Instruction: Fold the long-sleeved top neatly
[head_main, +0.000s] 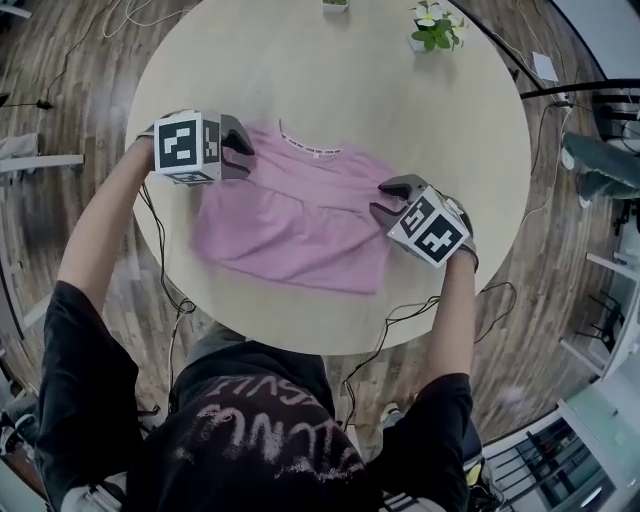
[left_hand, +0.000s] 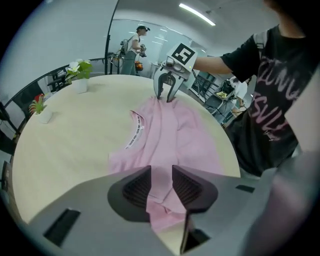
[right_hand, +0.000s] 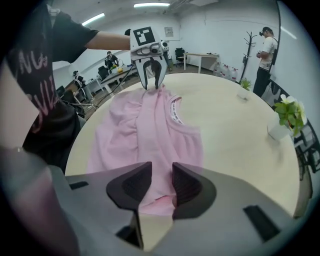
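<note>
Table: a round, pale beige wooden table (head_main: 400, 110) is spread beneath both grippers, and the garment is carried on it.

Top: a pink long-sleeved top of soft fabric (head_main: 300, 215) is laid flat on the table between the two grippers, with the sleeves tucked in. Its white-banded neckline is turned to the far side of both, away from the person. One side edge is found directly under the left gripper's jaws and the opposite side edge under the right gripper's jaws.

Left gripper: the grey two-jaw left gripper (left_hand: 161, 186) is pointed steeply down at the top's edge. Its jaws are held apart, and a fold of pink fabric is seen in the gap between them, but it is not pinched by the ribbed pads.

Right gripper: the grey two-jaw right gripper (right_hand: 161, 184) is likewise tilted down over the other edge. Its jaws are parted, the pink hem is seen through the gap, and nothing is clamped.

Plant: a small white pot with green leaves and white flowers (head_main: 436, 28) is set well beyond the right gripper, near the table's far rim.
</note>
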